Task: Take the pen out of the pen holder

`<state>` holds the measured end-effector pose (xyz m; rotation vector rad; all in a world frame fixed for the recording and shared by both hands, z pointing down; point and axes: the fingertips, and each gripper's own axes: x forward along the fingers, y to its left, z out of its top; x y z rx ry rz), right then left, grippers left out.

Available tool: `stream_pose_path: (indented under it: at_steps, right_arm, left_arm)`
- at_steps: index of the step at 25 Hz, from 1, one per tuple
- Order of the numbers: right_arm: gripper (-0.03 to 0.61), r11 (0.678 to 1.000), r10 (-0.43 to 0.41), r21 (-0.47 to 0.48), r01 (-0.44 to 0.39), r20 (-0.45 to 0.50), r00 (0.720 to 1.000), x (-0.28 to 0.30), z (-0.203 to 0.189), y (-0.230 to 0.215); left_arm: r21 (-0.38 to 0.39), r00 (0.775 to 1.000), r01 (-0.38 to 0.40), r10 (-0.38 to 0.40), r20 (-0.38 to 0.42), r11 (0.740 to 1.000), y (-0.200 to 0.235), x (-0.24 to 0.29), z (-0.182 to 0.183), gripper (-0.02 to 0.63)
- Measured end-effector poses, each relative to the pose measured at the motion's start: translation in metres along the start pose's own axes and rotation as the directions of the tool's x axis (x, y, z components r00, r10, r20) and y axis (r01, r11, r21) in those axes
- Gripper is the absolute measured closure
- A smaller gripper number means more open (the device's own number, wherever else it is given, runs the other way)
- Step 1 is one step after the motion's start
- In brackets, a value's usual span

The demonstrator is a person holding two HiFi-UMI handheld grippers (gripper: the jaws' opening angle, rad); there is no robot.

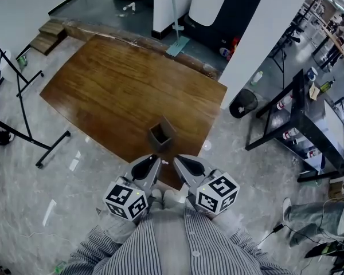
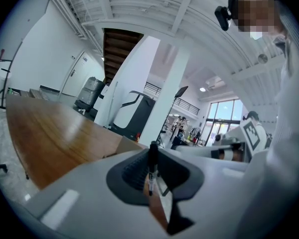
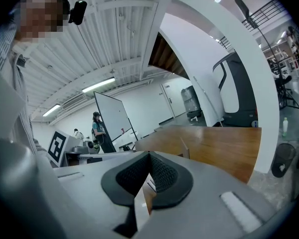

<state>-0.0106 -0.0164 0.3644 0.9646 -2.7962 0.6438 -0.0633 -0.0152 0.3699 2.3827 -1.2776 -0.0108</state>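
Observation:
A dark brown square pen holder (image 1: 160, 135) stands near the front edge of the wooden table (image 1: 114, 85); it looks empty from above. My left gripper (image 1: 154, 158) sits just in front of it. In the left gripper view the left gripper (image 2: 152, 152) is shut on a black pen (image 2: 151, 169), which stands upright between the pads. The holder (image 2: 125, 146) shows as a tan corner just past the jaws. My right gripper (image 1: 177, 160) is beside the left one, and its jaws (image 3: 149, 156) meet at the tips with nothing between them. From there the holder (image 3: 185, 148) is just ahead.
A whiteboard stand (image 1: 11, 96) is left of the table. At the right are a white pillar (image 1: 264, 33), a black fan (image 1: 243, 103) and a black rack (image 1: 301, 125). A seated person's legs (image 1: 315, 213) are at the lower right.

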Motion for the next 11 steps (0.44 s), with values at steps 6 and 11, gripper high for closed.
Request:
stream_pose_path:
  at_steps: [6, 11]
  right_arm:
    - [0.580, 1.000, -0.002, -0.006, 0.002, -0.004, 1.000, -0.0023, -0.0011, -0.0005]
    - [0.580, 1.000, 0.010, -0.012, -0.010, -0.006, 1.000, -0.0017, 0.0024, 0.0025]
  left_arm:
    - [0.002, 1.000, 0.007, -0.007, -0.001, 1.000, -0.0023, 0.0001, -0.0008, 0.568]
    - [-0.003, 1.000, 0.008, -0.008, 0.001, 1.000, -0.0037, -0.0016, 0.0030, 0.568]
